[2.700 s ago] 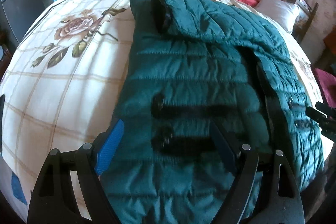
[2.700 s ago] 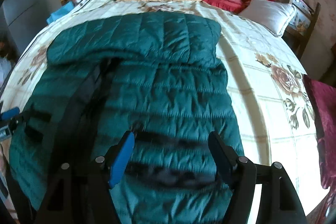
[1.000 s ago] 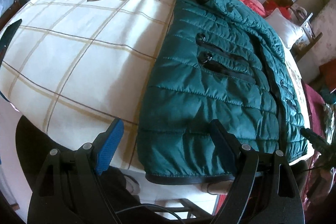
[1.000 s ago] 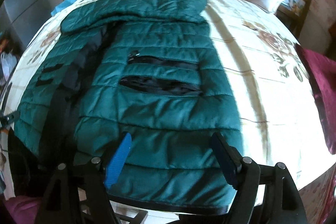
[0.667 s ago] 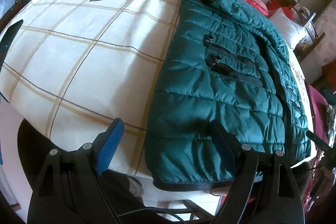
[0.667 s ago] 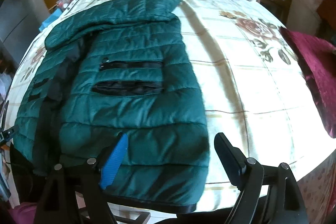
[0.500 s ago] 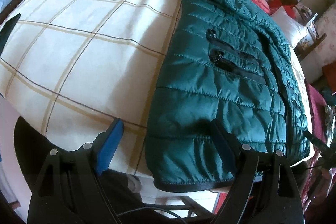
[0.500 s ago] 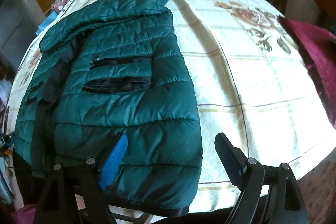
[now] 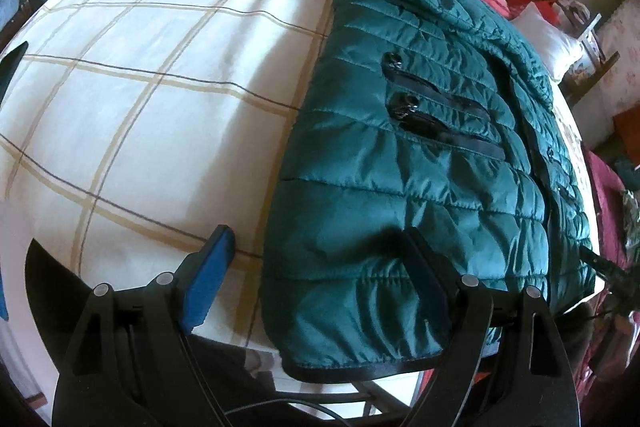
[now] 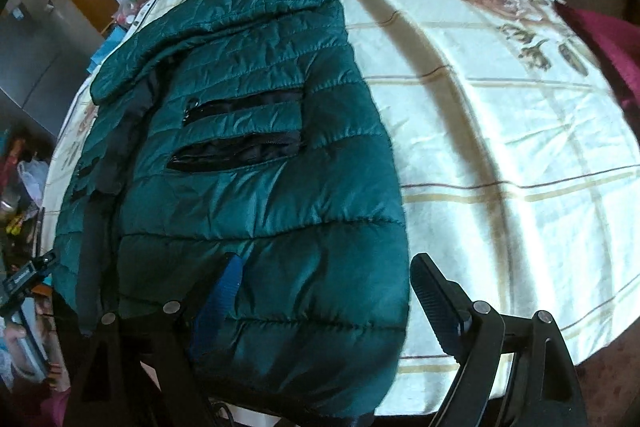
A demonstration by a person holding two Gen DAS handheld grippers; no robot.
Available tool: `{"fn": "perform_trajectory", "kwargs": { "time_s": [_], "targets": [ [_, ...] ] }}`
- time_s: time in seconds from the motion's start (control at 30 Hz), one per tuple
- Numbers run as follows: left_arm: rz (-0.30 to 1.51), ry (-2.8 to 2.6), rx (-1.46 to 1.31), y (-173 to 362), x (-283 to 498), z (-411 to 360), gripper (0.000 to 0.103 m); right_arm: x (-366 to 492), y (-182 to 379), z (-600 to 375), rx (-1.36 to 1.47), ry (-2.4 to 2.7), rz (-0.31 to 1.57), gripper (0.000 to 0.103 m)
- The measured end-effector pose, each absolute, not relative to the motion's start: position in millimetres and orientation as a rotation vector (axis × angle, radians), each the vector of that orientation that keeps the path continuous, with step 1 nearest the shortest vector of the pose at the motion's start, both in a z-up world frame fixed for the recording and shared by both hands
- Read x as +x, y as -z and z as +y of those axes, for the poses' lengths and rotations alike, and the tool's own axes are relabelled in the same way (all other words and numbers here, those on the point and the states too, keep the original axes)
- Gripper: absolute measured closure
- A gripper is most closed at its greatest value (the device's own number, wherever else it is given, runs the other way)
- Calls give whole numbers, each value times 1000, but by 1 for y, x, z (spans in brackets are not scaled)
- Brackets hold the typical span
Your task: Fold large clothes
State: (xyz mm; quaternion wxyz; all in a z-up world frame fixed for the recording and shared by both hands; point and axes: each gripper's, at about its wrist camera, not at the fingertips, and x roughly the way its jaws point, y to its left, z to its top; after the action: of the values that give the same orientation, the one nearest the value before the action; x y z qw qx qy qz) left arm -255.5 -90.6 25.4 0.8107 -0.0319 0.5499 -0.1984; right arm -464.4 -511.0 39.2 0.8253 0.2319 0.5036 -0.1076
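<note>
Green jacket (image 9: 420, 163) lies flat on your bed (image 9: 140, 107); left tongs (image 9: 320, 267) opening, right tongs (image 10: 324, 291) apart, both over its hem.

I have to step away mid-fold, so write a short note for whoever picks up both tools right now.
Left tool: open, holding nothing, straddling the hem corner of the green jacket at the bed's near edge.
Right tool: open, empty, over the jacket's other hem corner.
Jacket lies front up on the checked bedspread, hem just over the edge.
Done: jacket spread out, tools lined up on the hem.
Left: grip both corners, then fold.
</note>
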Motion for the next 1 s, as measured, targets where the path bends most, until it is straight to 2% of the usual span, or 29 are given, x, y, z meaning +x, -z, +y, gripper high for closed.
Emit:
{"fn": "perform_trajectory", "kwargs": {
  "time_s": [0.03, 0.17, 0.57, 0.63, 0.67, 0.7, 0.77, 0.87, 0.93, 1.0],
  "targets": [
    [1177, 433, -72, -25, -256, -92, 16, -463, -37, -511, 510, 215, 1073, 19],
    [1174, 496, -47, -23, -263, -107, 1, -461, -37, -504, 520, 165, 1068, 17],
    [1176, 532, 63, -22, -266, -118, 1, -459, -35, -501, 516, 117, 1040, 15],
    [1194, 548, 41, -23, -266, -116, 1, -462, -38, -499, 509, 98, 1037, 21],
    [1197, 551, 22, -24, -265, -115, 1, -462, -40, -497, 501, 88, 1035, 33],
    [1199, 554, -4, -24, -265, -112, 1, -461, -44, -495, 476, 71, 1034, 40],
    [1197, 552, -28, -24, -264, -112, 1, -458, -46, -492, 450, 53, 1039, 41],
    [1185, 539, -28, -24, -265, -114, 1, -454, -42, -493, 457, 50, 1046, 40],
    [1181, 534, -3, -23, -267, -117, 1, -453, -38, -493, 475, 43, 1038, 31],
    [1185, 539, 22, -23, -267, -119, 2, -452, -36, -490, 468, 52, 1028, 30]
  ]
}}
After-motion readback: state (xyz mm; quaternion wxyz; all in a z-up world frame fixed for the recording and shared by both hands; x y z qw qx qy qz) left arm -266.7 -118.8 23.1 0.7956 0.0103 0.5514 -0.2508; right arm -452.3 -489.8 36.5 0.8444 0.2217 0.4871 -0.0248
